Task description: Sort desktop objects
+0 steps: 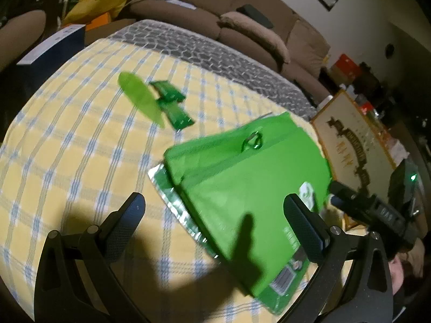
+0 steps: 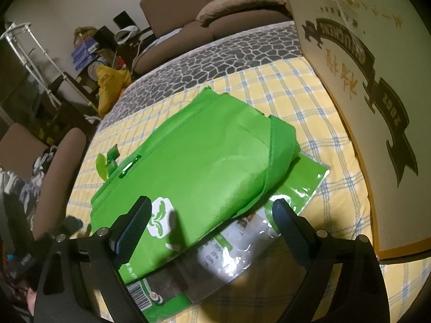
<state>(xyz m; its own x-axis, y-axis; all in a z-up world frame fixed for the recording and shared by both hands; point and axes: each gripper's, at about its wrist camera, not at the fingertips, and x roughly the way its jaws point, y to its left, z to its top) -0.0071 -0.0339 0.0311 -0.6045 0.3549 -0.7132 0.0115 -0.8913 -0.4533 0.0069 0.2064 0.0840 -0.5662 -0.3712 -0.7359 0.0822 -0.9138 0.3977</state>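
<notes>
Left wrist view first: the left gripper (image 1: 215,228) hangs over the checked tablecloth (image 1: 67,161) with its jaws spread wide and nothing between the pads, angled down toward the green fabric bag (image 1: 242,183), which lies flat on top of a shiny printed packet (image 1: 280,288). Farther off on the cloth sit a pale green leaf-shaped piece (image 1: 140,98) and, just beside it, dark green sachets (image 1: 172,105). The other tool shows at the right edge. Over to the right wrist view: the right gripper (image 2: 212,231) is wide too, gripping nothing, its fingers straddling the near end of the bag, over the packet's clear window (image 2: 234,253). A big printed box (image 2: 363,86) stands at the right. This looks like the approach stage, nothing lifted yet. The next move likely calls for lowering onto the bag's edge and closing, taking care to pinch fabric alone and not drag the slippery packet along.
</notes>
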